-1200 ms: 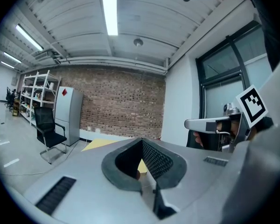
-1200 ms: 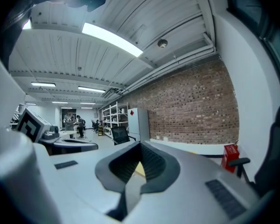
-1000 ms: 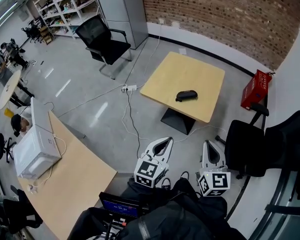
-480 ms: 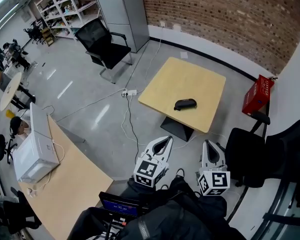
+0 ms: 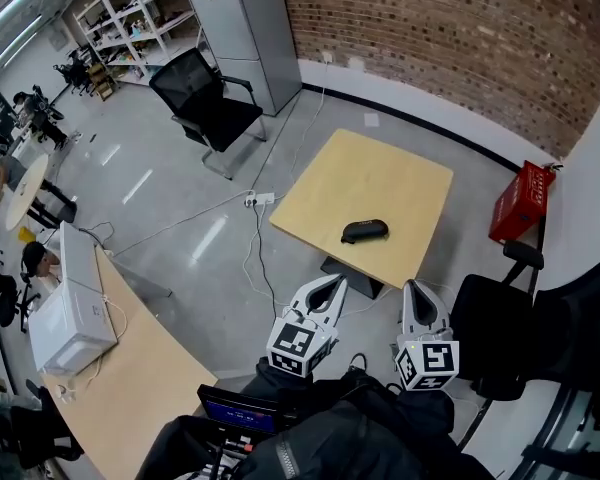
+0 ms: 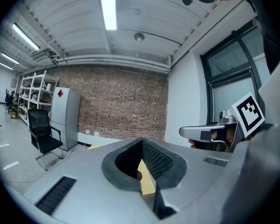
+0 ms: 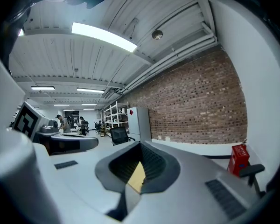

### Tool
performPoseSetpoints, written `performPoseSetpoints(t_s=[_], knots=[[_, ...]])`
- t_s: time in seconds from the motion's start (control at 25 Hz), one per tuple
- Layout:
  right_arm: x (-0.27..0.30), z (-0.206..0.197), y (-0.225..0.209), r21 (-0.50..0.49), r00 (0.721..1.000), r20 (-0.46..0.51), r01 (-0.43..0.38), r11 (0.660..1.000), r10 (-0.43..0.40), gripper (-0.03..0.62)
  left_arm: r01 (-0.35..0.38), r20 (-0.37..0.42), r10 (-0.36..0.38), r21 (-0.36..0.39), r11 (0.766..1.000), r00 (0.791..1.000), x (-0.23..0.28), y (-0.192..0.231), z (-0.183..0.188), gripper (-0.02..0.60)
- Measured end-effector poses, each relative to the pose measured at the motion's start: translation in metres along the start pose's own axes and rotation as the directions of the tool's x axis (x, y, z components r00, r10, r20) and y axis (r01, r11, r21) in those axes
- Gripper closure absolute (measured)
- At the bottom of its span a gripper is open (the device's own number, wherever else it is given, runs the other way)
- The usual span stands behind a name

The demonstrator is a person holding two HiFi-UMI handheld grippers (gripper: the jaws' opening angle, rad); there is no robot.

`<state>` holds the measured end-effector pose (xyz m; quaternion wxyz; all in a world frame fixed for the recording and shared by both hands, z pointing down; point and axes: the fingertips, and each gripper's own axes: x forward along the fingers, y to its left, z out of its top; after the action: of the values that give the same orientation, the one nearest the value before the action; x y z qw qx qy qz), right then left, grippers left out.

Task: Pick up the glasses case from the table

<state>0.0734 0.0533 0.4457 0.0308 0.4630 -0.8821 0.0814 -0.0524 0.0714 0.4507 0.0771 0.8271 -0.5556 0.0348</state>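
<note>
The black glasses case lies on the square light-wood table, near its front edge. Both grippers are held side by side short of the table, pointing toward it, over the grey floor. My left gripper is shut with nothing in it, and so is my right gripper. In the left gripper view, the shut left gripper shows a sliver of the table through the gap behind its tips. The right gripper view shows the same past the right gripper. The case is hidden in both gripper views.
A black office chair and a grey cabinet stand beyond the table at left. A red crate sits by the brick wall. Black chairs are close on the right. Cables cross the floor. A curved wooden desk carries a white box.
The table and case have drawn nearer and slid lower in the head view as I walk toward them. Both grippers keep their place in the view and stay shut.
</note>
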Motion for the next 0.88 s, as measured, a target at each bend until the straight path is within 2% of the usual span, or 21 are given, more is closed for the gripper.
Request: performPoseSetpoints(t_s=[0.48, 0.88], knots=[[0.038, -0.009, -0.048, 0.008, 0.998, -0.039, -0.054, 0.998, 0.055, 0.591, -0.001, -0.016, 0.001, -0.014, 1.000, 1.000, 0.061, -0.005, 0.002, 0.581], [0.053, -0.017, -0.070, 0.031, 0.994, -0.065, -0.085, 0.996, 0.086, 0.591, -0.036, -0.049, 0.035, -0.028, 0.999, 0.998, 0.085, -0.003, -0.004, 0.581]])
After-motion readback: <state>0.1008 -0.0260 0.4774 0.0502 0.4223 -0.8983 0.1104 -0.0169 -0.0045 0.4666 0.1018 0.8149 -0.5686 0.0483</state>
